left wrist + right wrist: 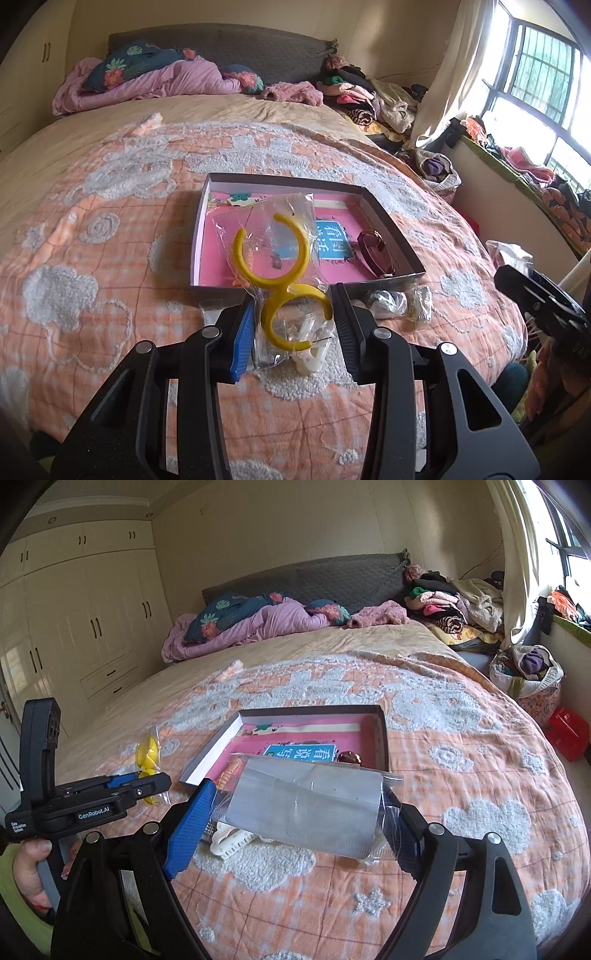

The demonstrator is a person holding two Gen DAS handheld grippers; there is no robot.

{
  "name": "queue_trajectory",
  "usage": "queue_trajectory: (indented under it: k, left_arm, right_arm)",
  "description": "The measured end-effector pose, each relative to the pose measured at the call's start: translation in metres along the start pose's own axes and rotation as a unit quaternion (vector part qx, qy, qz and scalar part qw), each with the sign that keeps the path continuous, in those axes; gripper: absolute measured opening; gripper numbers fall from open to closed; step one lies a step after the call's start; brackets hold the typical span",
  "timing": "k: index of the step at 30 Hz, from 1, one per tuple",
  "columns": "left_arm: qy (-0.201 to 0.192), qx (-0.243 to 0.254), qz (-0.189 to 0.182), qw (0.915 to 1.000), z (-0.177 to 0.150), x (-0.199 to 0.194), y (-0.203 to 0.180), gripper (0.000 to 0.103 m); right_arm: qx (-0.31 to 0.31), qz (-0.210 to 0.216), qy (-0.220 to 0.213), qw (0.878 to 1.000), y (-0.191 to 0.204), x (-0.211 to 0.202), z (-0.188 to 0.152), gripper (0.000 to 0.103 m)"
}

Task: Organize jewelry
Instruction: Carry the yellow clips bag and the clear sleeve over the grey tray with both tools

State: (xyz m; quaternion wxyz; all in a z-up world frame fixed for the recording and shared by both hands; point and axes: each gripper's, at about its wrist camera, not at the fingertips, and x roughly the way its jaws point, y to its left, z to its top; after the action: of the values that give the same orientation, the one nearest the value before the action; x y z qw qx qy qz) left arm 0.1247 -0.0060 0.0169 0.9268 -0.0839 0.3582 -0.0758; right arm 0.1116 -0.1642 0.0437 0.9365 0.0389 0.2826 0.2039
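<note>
My left gripper (295, 308) is shut on a clear bag holding two yellow hoop earrings (275, 254), lifted just in front of the box. A shallow box with a pink floor (391, 225) lies on the bed; a brown strap-like piece (373, 254) rests in its right side. In the right wrist view my right gripper (306, 805) stands wide, shut on a clear bag with a grey card (303, 801), held above the bedspread before the same box (381, 734). The left gripper (144, 786) with its yellow earrings (148, 755) is at the left there, in a hand.
A white hair clip (232, 840) and small clear packets (391, 304) lie on the orange bedspread (92, 258) near the box. Pillows and a pink quilt (258, 627) are at the head, piled clothes (454, 602) at the right, a wardrobe (74, 627) at the left.
</note>
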Motion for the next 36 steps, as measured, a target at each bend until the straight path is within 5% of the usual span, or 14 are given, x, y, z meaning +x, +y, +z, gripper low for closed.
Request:
queue_trajectory:
  k: [36]
  left_arm:
    - [0.005,0.005,0.000,1.0000,0.034,0.050,-0.001,0.031]
  right_arm:
    - [0.016,0.007,-0.023,1.000,-0.012,0.038,0.049,0.084]
